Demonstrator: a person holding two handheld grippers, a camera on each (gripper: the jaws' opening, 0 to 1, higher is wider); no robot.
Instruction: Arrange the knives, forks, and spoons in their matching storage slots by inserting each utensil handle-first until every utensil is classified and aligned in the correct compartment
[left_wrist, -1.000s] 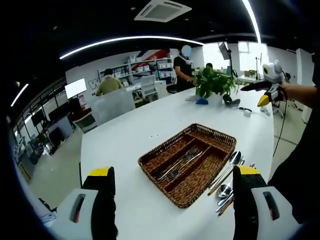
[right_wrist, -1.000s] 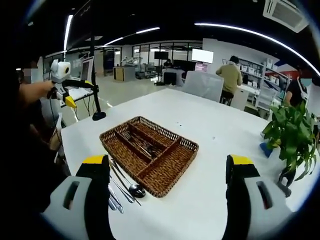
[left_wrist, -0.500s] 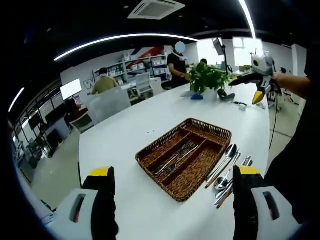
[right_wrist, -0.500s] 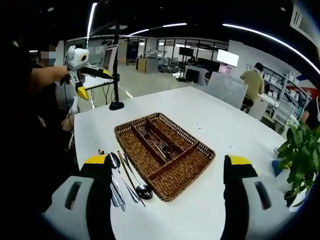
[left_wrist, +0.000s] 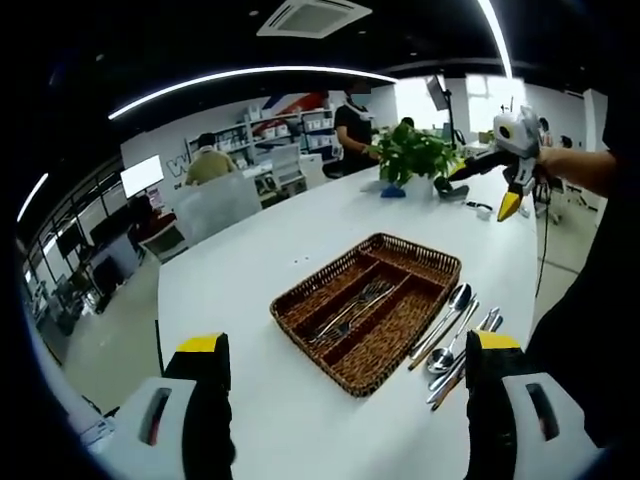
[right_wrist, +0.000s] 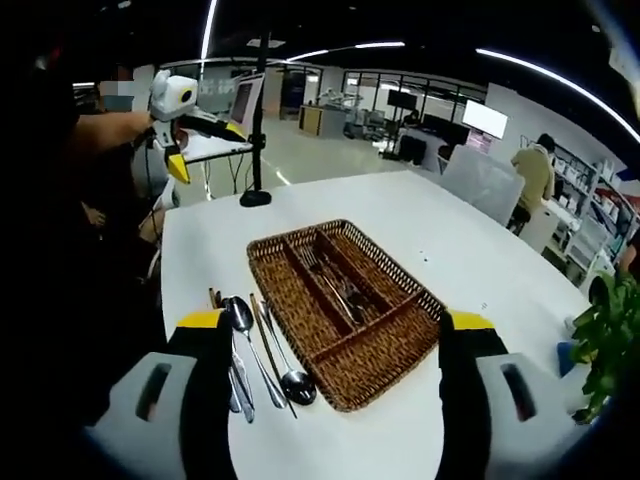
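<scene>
**A:** Where did we have the grippers, and how did the jaws stand?

**B:** We held both above the white table (left_wrist: 250, 290), jaws wide apart and gripping nothing. In the left gripper view, the left gripper (left_wrist: 345, 375) hung over the near table edge, and the wicker tray (left_wrist: 300, 322) lay ahead, between its jaws and well clear of them. The right gripper (left_wrist: 505, 190) showed at upper right, raised in the air beyond the tray.

**A:** And the utensils?

**B:** Forks (left_wrist: 350, 305) lay in the tray's middle slot. Loose spoons and knives (left_wrist: 450, 335) rested on the table just beside the tray, near our left gripper's right jaw.

**A:** From the other side?

**B:** In the right gripper view, the right gripper (right_wrist: 330, 370) faced the tray (right_wrist: 370, 375), with the loose utensils (right_wrist: 262, 355) just by its left jaw. The left gripper (right_wrist: 180, 140) was up at upper left. A potted plant (left_wrist: 415, 160) stood at the table's far end.
</scene>
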